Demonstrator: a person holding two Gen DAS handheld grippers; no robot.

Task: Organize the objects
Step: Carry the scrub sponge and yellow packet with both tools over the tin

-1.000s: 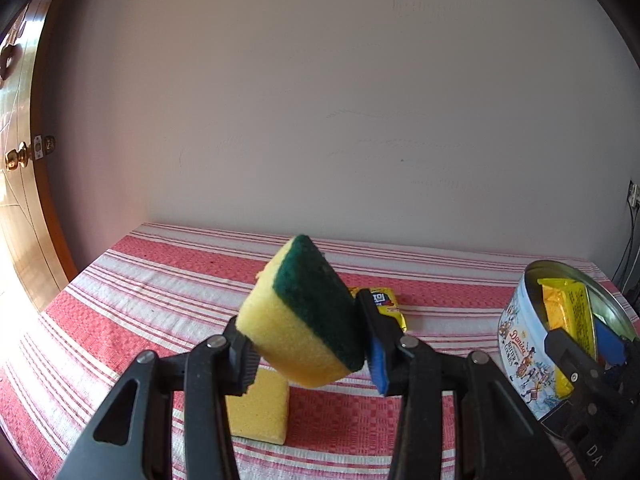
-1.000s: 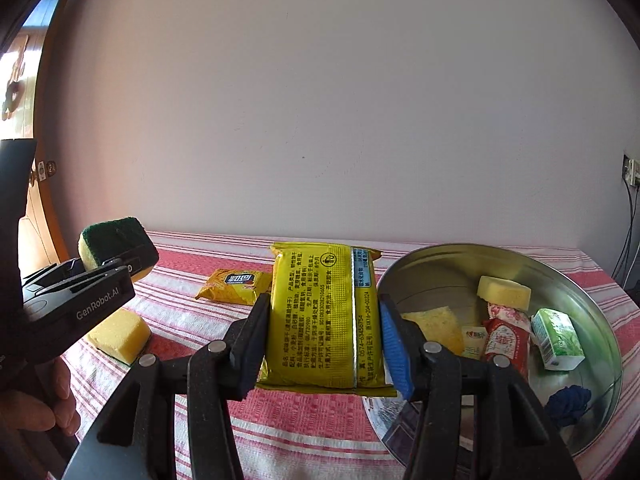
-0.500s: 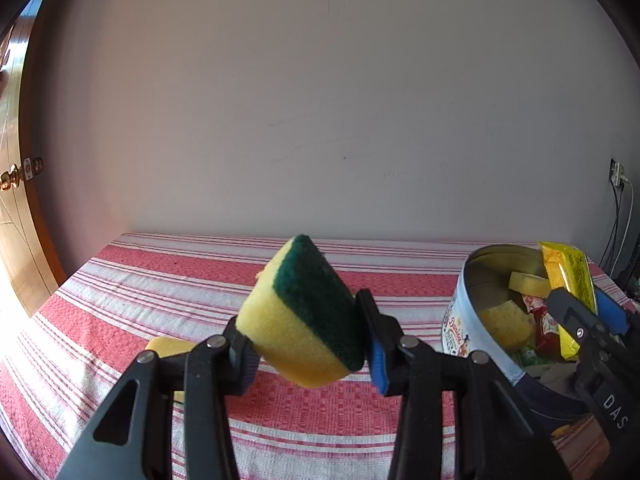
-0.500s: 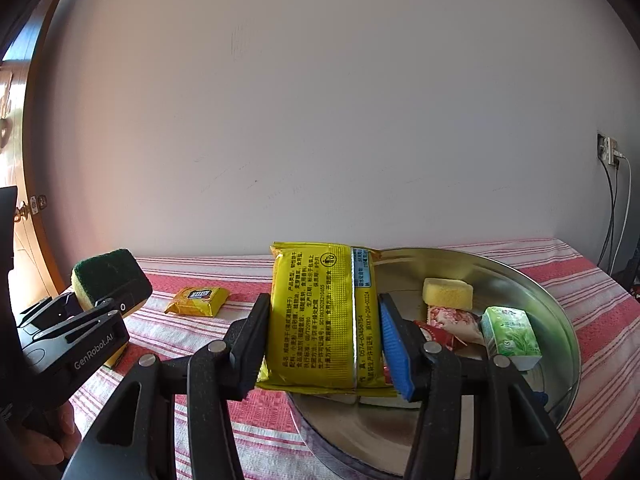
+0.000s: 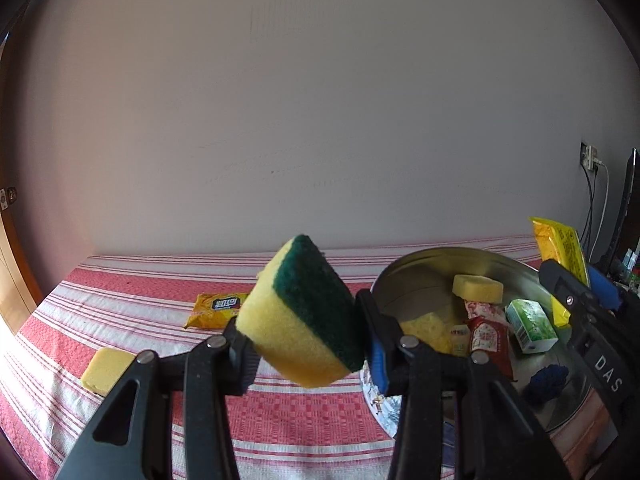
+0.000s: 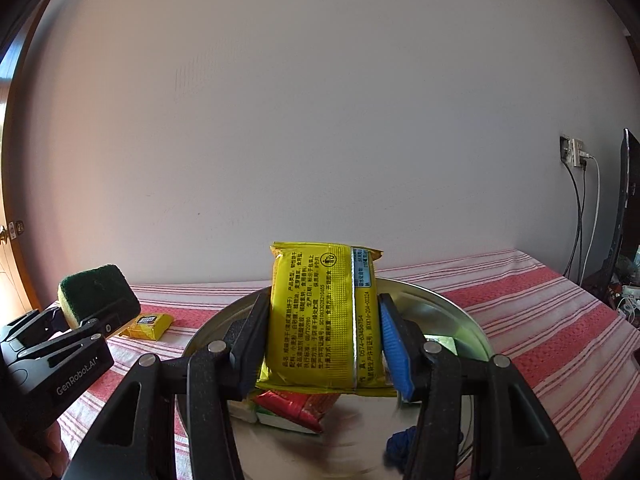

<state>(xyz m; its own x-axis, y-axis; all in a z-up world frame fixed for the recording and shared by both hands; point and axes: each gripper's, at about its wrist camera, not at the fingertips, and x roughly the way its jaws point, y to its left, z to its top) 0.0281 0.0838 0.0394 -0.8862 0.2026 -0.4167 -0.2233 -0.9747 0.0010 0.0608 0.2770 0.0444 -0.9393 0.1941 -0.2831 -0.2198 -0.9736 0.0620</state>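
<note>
While both loads hang in the air, I judge the step as carrying to the round metal tin [image 5: 404, 276], which sits toward the right end of the table [image 5: 132, 300]. My left gripper [image 5: 304, 332] is clamped on the yellow-and-green sponge [image 5: 300, 316], held tilted, just left of the tin's rim. My right gripper [image 6: 324, 332] is closed on the yellow snack packet [image 6: 324, 316], upright, above the tin's open mouth. Inside lie a pale sponge, a green carton, red sachets and something dark blue.

Next move, as I see it: lower the packet and let go over a free patch, then bring the sponge across the rim.

Unsorted yet: a plain yellow sponge [image 5: 106, 368] near the front left edge and a small yellow packet [image 5: 216, 306] mid-table.

Surface: red-and-white striped cloth. Room: bare pale wall, wooden door at left, socket with cables at right.
</note>
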